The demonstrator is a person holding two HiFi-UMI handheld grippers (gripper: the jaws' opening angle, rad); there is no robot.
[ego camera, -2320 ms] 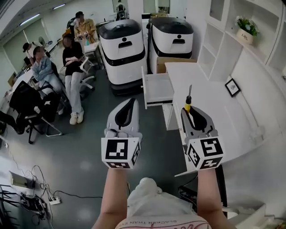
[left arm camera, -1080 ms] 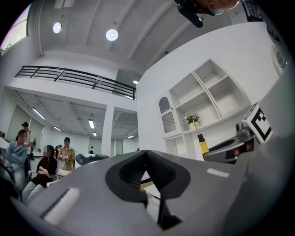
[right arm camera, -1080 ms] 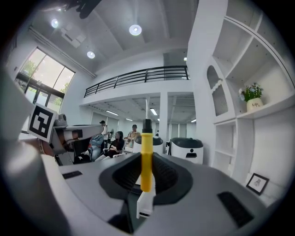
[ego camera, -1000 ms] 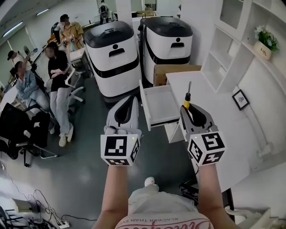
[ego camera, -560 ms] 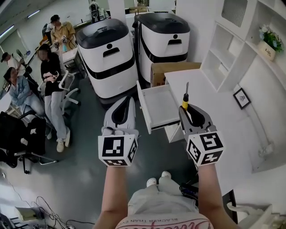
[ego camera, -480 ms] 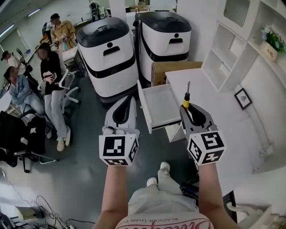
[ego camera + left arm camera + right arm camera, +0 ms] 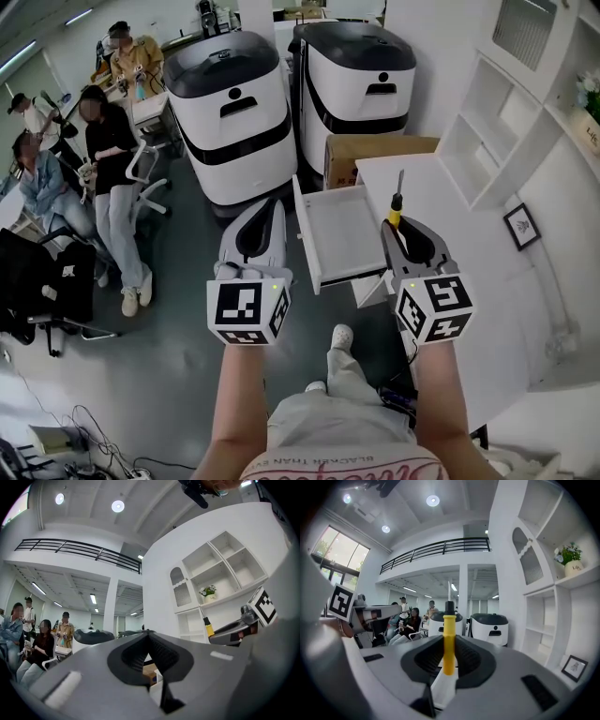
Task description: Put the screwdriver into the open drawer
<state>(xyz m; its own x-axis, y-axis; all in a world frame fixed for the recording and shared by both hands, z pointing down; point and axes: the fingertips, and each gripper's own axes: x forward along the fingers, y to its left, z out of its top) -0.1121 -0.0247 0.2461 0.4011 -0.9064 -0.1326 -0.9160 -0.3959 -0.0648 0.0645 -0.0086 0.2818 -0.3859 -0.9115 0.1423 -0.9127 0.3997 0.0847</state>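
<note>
Since a second ago the left gripper (image 7: 271,206) and right gripper (image 7: 401,228) have drawn nearer the shallow white drawer (image 7: 339,234), open ahead between them. Right gripper pinches the screwdriver (image 7: 397,201) by its smooth yellow handle, thin metal shaft forward over the table (image 7: 450,187) edge. Left gripper is pressed together, empty.

the screwdriver (image 7: 396,210) had a yellow handle with a black collar. the drawer (image 7: 339,239) was white. the left gripper (image 7: 273,204) and right gripper (image 7: 401,227) were grey, with black-and-white square markers.
</note>
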